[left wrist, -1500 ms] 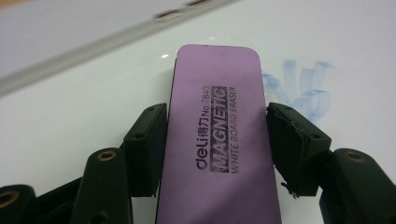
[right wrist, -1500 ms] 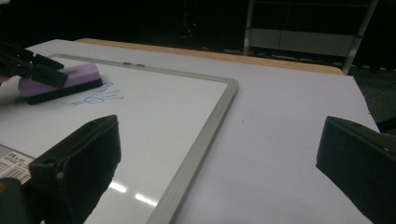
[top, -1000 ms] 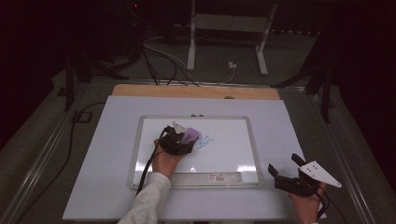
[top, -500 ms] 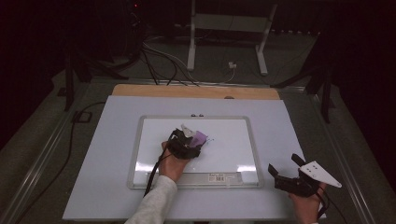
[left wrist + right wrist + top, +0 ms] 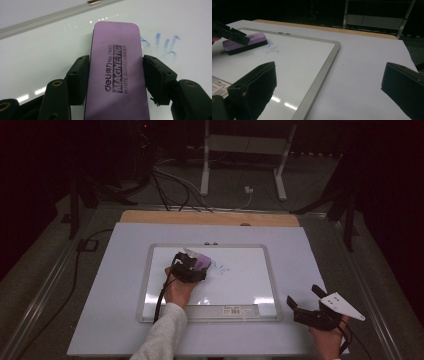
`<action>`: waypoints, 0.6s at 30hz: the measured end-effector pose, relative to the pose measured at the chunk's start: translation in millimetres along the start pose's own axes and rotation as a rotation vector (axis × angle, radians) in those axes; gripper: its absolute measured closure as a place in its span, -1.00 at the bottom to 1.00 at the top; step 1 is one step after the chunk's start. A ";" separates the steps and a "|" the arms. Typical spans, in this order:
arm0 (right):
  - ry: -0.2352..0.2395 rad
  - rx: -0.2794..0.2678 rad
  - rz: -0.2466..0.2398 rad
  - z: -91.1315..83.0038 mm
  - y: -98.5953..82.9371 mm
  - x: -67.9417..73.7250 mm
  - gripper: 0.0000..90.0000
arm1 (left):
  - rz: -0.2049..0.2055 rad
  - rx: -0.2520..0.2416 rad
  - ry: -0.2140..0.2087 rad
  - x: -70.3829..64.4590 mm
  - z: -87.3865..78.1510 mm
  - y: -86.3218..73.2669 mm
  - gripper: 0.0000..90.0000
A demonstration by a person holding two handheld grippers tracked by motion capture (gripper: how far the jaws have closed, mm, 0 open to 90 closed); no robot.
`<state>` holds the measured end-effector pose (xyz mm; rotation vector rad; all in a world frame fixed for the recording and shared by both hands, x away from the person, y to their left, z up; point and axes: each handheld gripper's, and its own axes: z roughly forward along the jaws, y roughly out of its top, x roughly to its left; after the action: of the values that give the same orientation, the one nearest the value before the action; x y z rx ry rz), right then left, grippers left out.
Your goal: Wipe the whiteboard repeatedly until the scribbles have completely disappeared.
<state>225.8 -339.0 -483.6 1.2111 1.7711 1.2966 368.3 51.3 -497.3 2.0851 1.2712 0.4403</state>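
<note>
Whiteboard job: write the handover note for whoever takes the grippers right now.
Left gripper: shut on the purple eraser, which lies flat on the whiteboard.
Right gripper: open, holding nothing, resting on the table to the right of the board's frame.
Done: most of the board looks clean.
Left: faint blue marks remain just right of the eraser; sweep the eraser over them, then probably set it down.

Purple eraser (image 5: 117, 72) top reads "deli No.7840 MAGNETIC WHITE BOARD ERASER"; whiteboard (image 5: 250, 285) barcode sticker (image 5: 232, 309) unreadable.
</note>
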 end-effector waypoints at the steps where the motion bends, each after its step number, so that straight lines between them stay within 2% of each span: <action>1: 0.000 0.000 0.000 0.0 0.0 0.0 -0.99 | 0.006 0.001 -0.010 -2.7 0.0 -0.1 -0.06; 8: -0.002 0.000 -0.001 -0.3 -0.1 -0.7 -0.99 | 0.044 -0.002 -0.046 -18.5 -0.6 -2.4 -0.07; 14: -0.003 -0.002 0.000 -0.8 0.1 -1.0 -1.00 | 0.033 -0.009 -0.060 -16.6 0.0 -2.9 -0.08; 18: -0.003 -0.002 0.000 -0.8 0.1 -1.1 -1.00 | 0.007 -0.024 -0.082 -13.7 3.9 -2.7 -0.17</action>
<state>225.6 -340.3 -483.3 1.2115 1.7676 1.2951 362.3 38.8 -501.4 2.0661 1.2061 0.3676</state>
